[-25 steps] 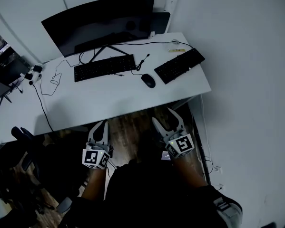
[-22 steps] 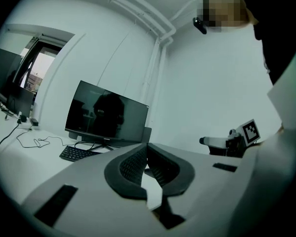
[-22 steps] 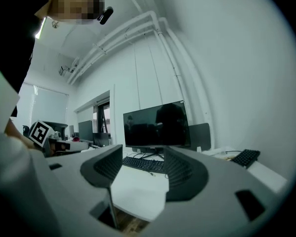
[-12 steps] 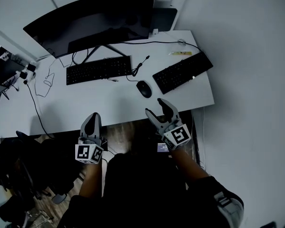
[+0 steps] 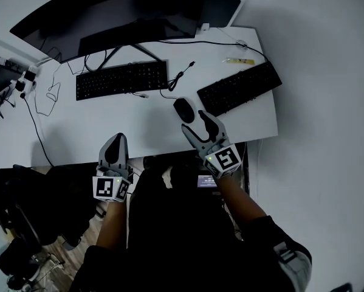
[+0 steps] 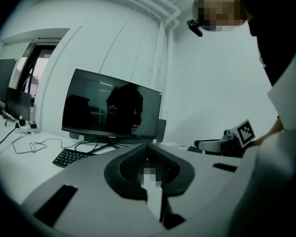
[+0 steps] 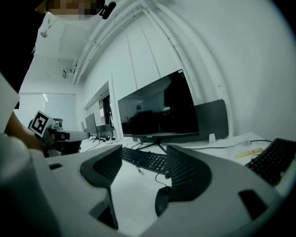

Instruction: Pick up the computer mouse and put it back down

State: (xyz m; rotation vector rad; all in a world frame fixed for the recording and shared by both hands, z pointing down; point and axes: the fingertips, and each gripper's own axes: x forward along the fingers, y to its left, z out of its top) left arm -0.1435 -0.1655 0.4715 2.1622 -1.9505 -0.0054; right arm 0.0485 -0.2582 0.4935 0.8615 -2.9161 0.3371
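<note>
White surface (image 5: 139,132): smooth, matte, rectangular, filling the upper half of the head view. Wide curved monitor (image 5: 109,11) at the rear, with a glossy black screen that is dark, on a splayed stand. Two flat black keyboards: left keyboard (image 5: 122,79) sits square to the monitor, right keyboard (image 5: 239,88) lies skewed toward the right edge. Right hand-held gripper (image 5: 198,123): grey plastic with dark ribbed pads, jaws well apart and gripping nothing, tips over the front edge of the surface. Left hand-held gripper (image 5: 115,146): same build, jaws together and empty, at the front edge, well apart from the mouse. Computer mouse (image 5: 183,109): black, a low rounded dome, lying on the surface between the near corners of the two keyboards, just beside the right one. It sits just ahead of the right hand-held gripper's tips with only bare surface between; in the right gripper view the right jaw hides part of it. A thin black cable (image 5: 180,78) curls just behind the mouse, between the keyboards. Small yellow strip (image 5: 238,61) behind the right keyboard.
</note>
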